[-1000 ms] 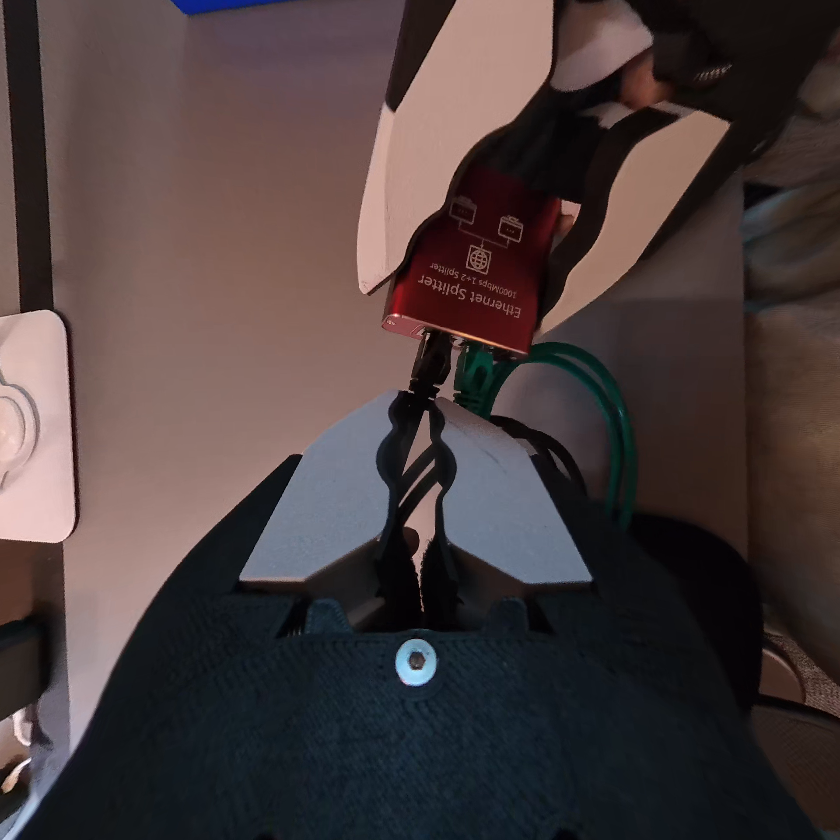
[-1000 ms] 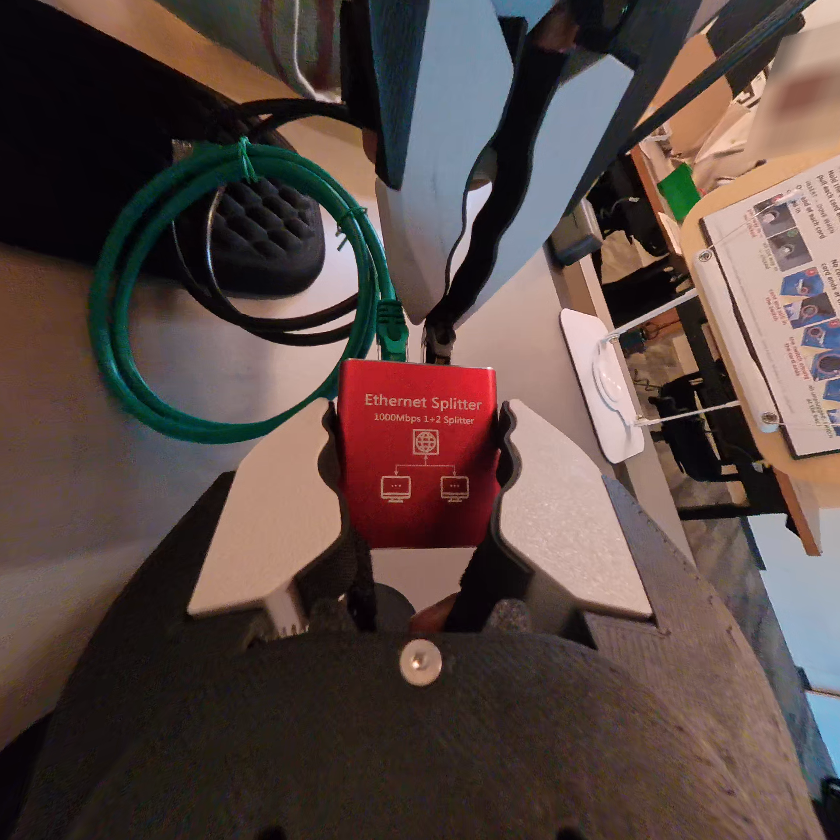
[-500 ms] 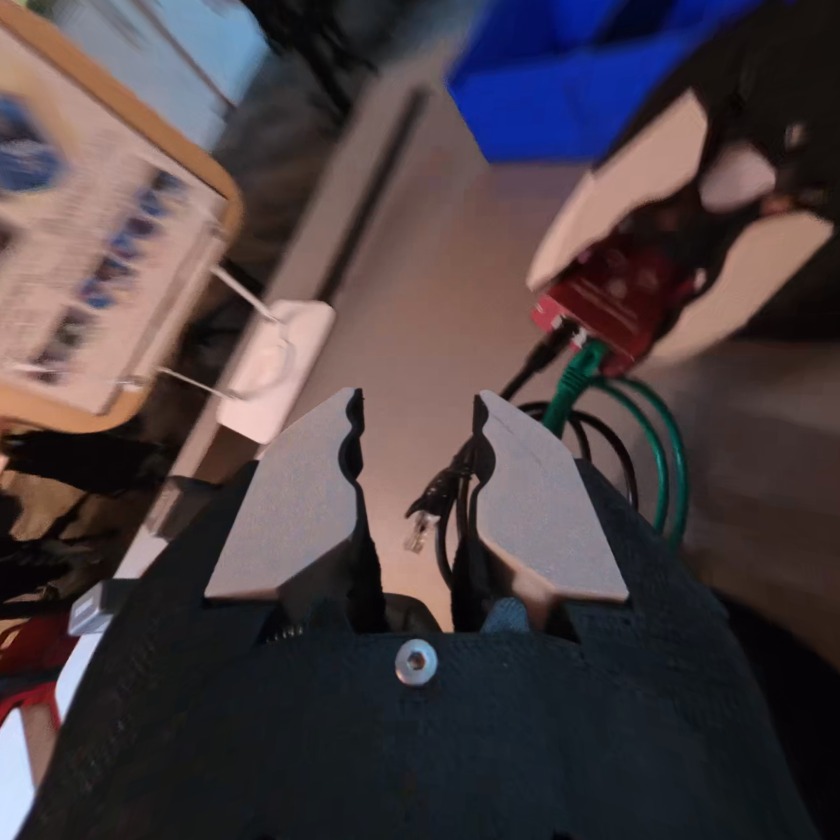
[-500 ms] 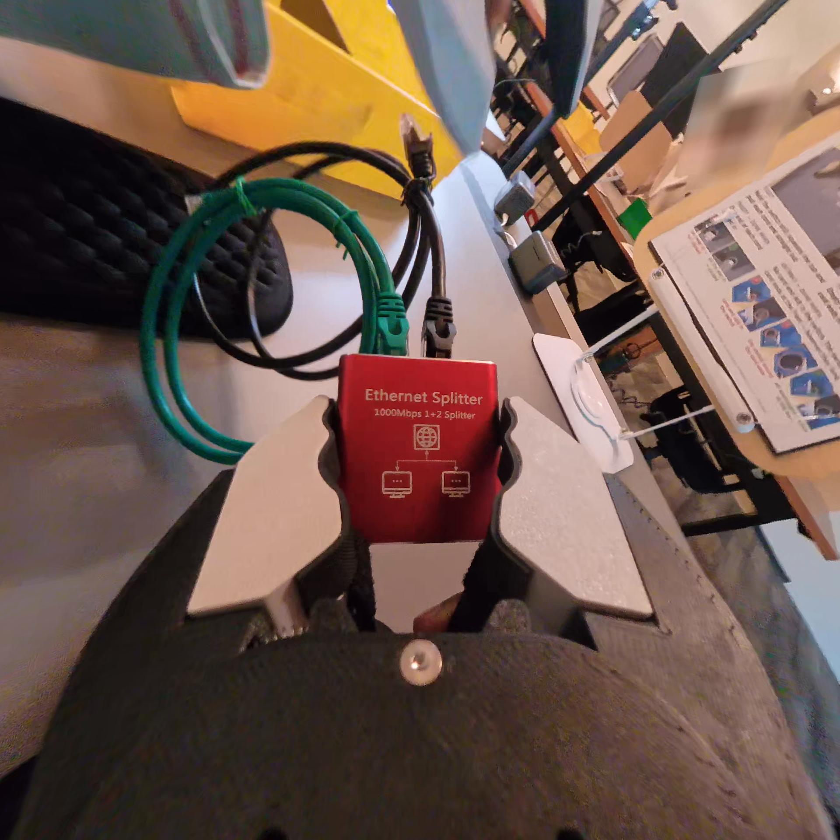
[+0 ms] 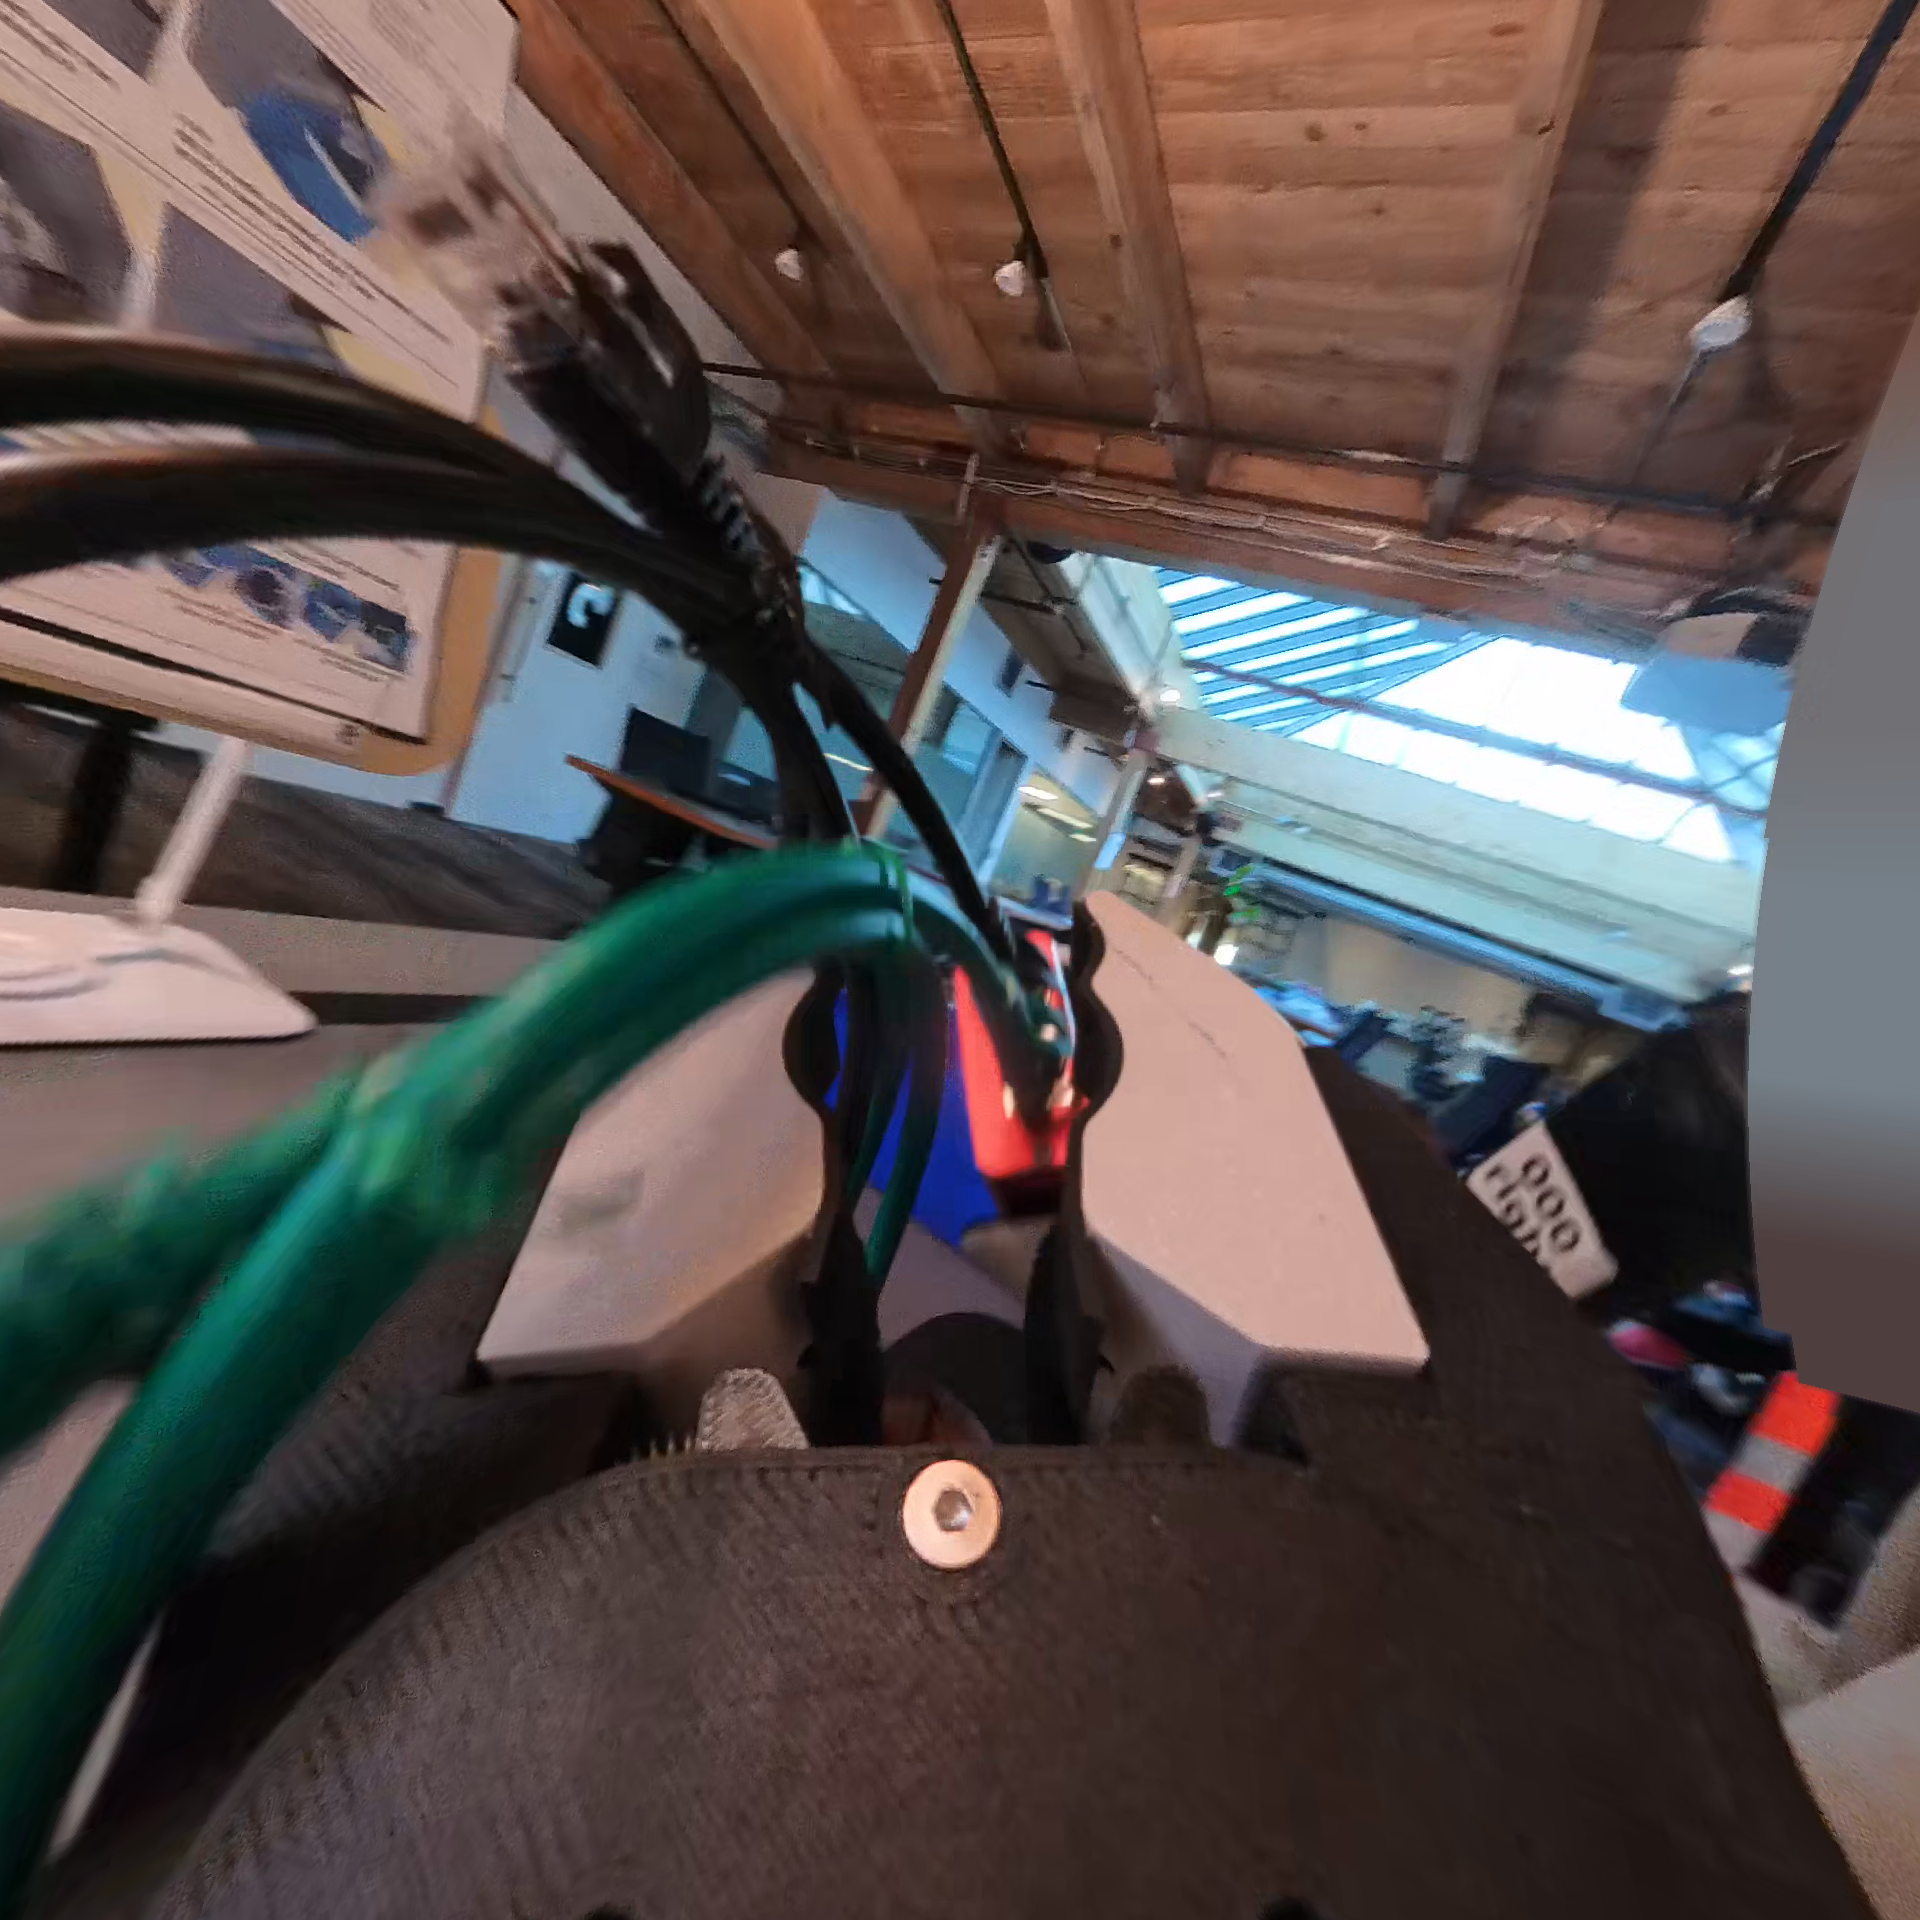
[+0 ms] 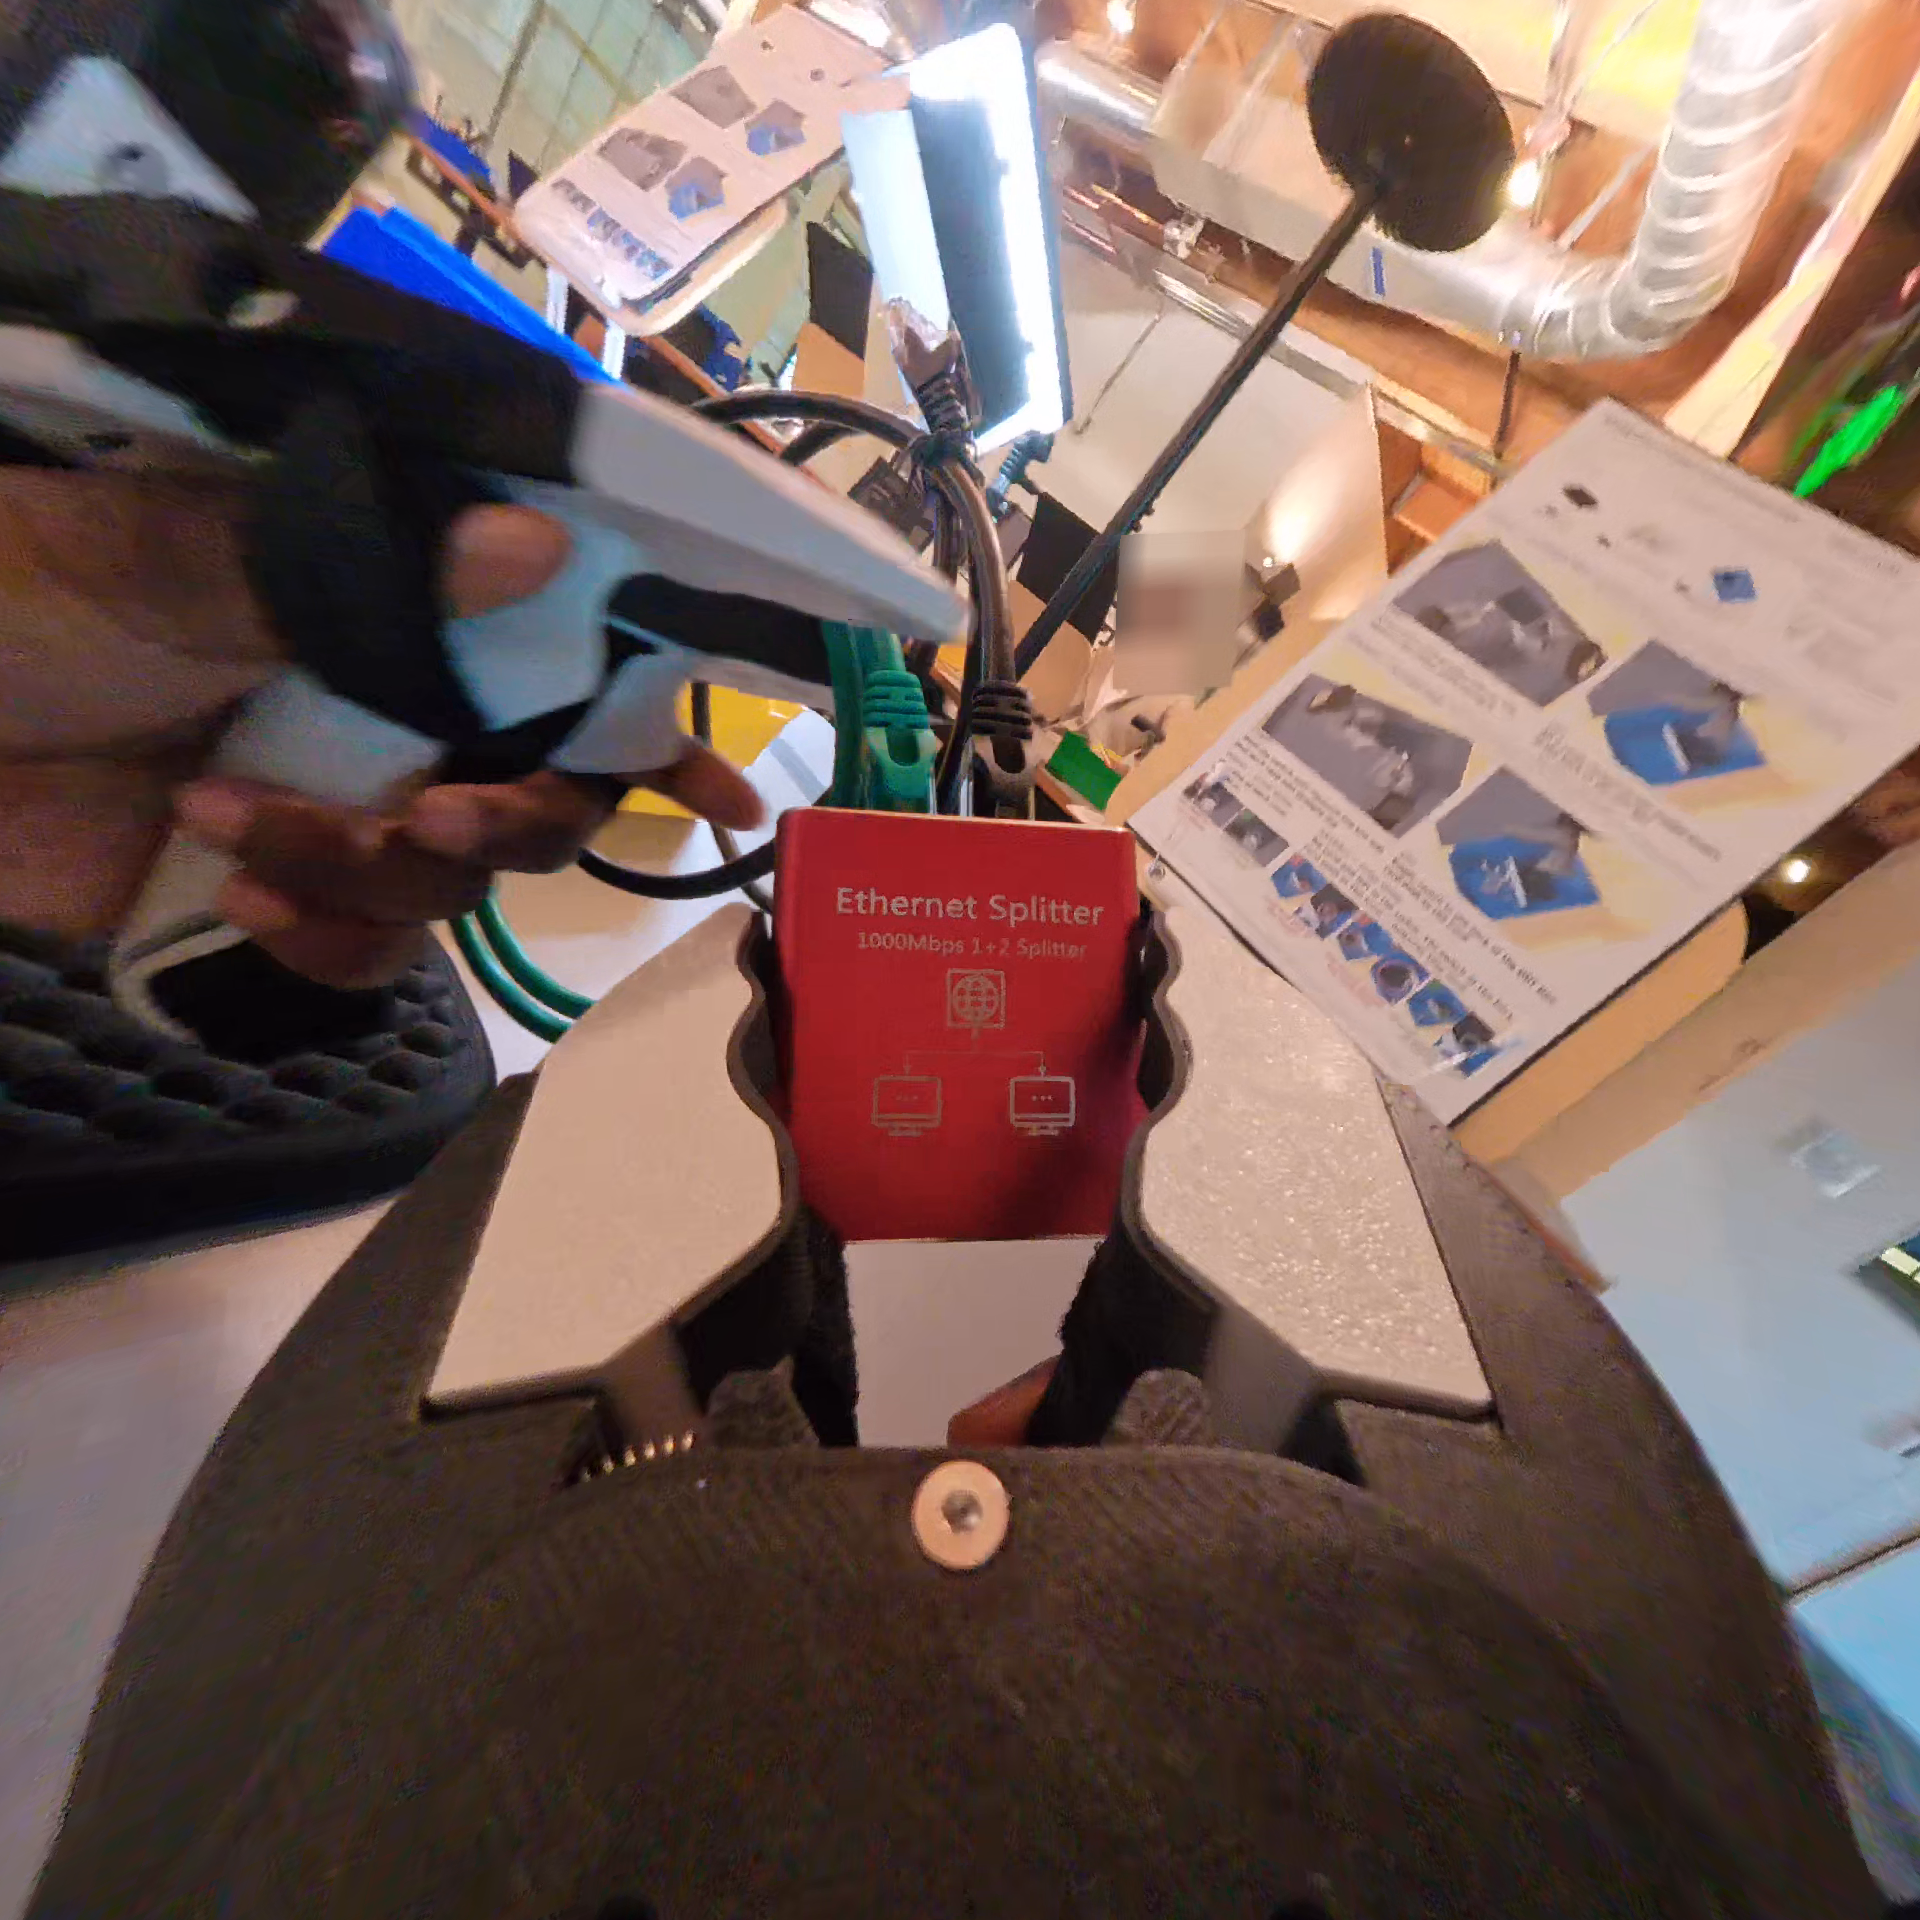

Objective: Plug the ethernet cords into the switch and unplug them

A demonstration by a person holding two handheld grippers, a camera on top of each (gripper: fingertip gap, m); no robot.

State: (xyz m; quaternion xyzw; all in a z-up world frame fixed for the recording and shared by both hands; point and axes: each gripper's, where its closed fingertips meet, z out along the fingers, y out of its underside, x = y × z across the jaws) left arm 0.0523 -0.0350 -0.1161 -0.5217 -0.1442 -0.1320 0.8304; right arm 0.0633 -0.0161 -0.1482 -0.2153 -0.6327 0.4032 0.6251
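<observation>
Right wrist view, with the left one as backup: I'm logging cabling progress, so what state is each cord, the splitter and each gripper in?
Right gripper: shut on the red metal splitter box.
Left gripper: open, green strands running between its fingers.
Green ethernet cord: plugged into the splitter.
Black ethernet cord: one end plugged in beside the green, other end free in the air.

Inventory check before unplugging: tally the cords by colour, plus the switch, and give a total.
green cord: 1
black cord: 1
red switch: 1
Total: 3
</observation>
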